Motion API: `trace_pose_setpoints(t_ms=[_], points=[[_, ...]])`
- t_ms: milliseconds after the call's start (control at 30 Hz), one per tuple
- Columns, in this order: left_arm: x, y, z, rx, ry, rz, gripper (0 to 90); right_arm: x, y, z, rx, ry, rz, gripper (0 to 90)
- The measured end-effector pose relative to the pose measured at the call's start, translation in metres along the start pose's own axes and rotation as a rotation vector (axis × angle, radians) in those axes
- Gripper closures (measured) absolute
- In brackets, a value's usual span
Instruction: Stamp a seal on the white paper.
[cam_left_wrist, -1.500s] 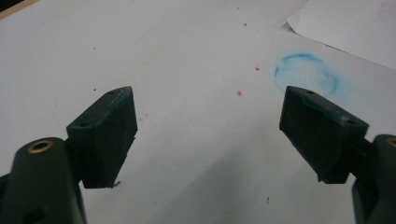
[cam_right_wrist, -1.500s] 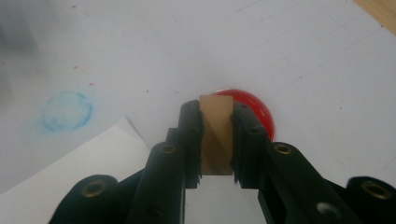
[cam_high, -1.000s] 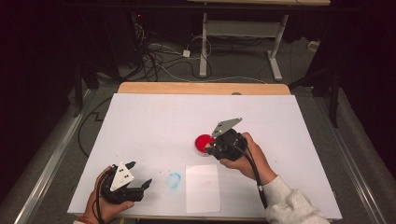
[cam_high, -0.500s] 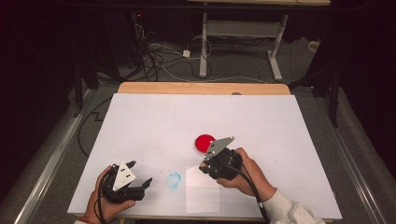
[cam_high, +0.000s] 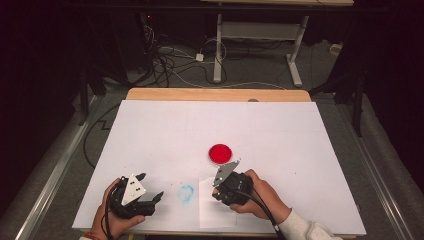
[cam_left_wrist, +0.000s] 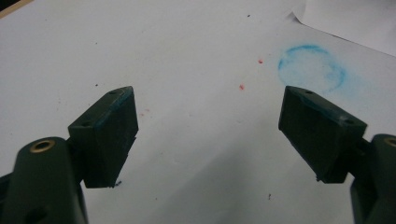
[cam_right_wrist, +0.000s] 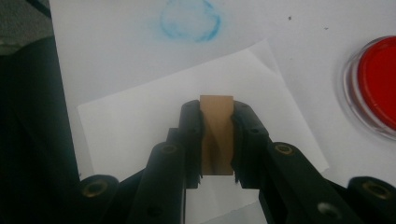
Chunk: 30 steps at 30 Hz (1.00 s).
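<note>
A: Stamp block (cam_right_wrist: 216, 133) sits clamped between the jaws of your right tool (cam_high: 226, 186), hanging over the white paper sheet (cam_right_wrist: 140, 126) at the near edge of the bench (cam_high: 150, 130). What's your plan?

B: Press it onto the sheet?

A: That's my read. Keep the block upright, bring it straight down, land on bare paper well inside the edges, and avoid sliding. The red ink pad (cam_high: 220, 153) is just beyond the sheet, the blue ring mark (cam_high: 185, 193) beside it.

B: And the left tool (cam_high: 150, 196)?

A: Its jaws gape, empty, resting near the bench's front edge.
</note>
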<state>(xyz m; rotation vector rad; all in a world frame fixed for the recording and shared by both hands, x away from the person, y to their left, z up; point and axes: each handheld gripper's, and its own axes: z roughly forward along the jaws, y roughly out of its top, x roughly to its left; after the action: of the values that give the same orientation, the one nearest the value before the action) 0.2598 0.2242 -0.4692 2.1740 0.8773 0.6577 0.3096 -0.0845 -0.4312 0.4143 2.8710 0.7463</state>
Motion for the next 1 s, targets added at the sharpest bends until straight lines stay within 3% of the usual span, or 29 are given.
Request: trace_pose_setpoints(t_ms=[267, 600, 1000], points=[[0.0, 0.0, 0.0, 0.004, -0.002, 0.005, 19.0, 0.008, -0.001, 0.011, 0.049, -0.005, -0.04, 76.6], [-0.001, 0.0, 0.001, 0.006, -0.007, 0.009, 19.1, 0.008, -0.004, 0.02, 0.085, -0.01, -0.038, 76.6], [-0.003, 0.001, 0.001, 0.011, -0.008, 0.013, 19.1, 0.006, -0.005, 0.023, 0.081, -0.002, -0.02, 76.7]])
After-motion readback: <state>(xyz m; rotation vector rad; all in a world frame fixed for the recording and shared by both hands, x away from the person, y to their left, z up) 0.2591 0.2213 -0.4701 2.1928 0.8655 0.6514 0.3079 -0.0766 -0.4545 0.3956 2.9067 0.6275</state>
